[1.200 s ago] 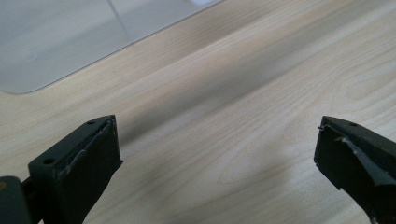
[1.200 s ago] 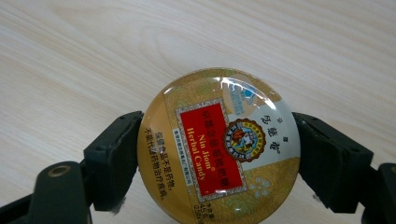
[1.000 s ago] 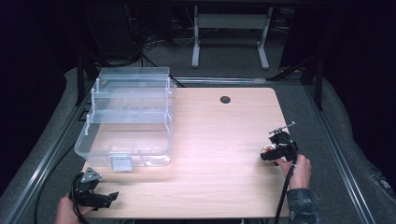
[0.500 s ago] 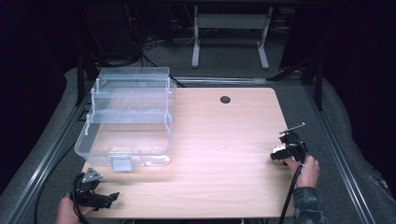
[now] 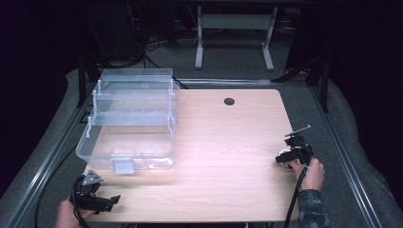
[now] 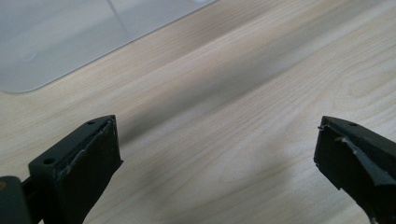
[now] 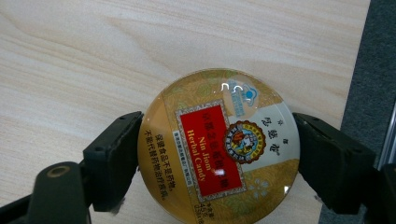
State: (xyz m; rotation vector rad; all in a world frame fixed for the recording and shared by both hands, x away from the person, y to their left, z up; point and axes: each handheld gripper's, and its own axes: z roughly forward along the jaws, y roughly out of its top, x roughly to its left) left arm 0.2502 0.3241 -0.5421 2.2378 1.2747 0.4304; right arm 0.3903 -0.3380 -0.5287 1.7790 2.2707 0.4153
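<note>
A round gold candy tin [image 7: 219, 149] with a red label sits between the two black jaws of my right gripper [image 7: 217, 161], and both pads press on its rim. In the high view the right gripper [image 5: 285, 159] is low over the wooden table [image 5: 228, 142] close to its right edge, with the tin [image 5: 280, 160] a small pale spot at its tip. My left gripper [image 5: 111, 199] rests at the table's near left corner. Its jaws stand wide apart over bare wood [image 6: 217, 149], with nothing between them.
A large clear plastic box [image 5: 128, 118] with stepped inner trays stands on the left half of the table; its corner [image 6: 56, 37] lies just beyond the left gripper. A dark cable hole [image 5: 229, 101] sits near the far edge. Grey padding [image 7: 369, 60] borders the table.
My right gripper has carried the tin to the right and slightly down, toward the table's right edge. The left gripper has stayed put.
</note>
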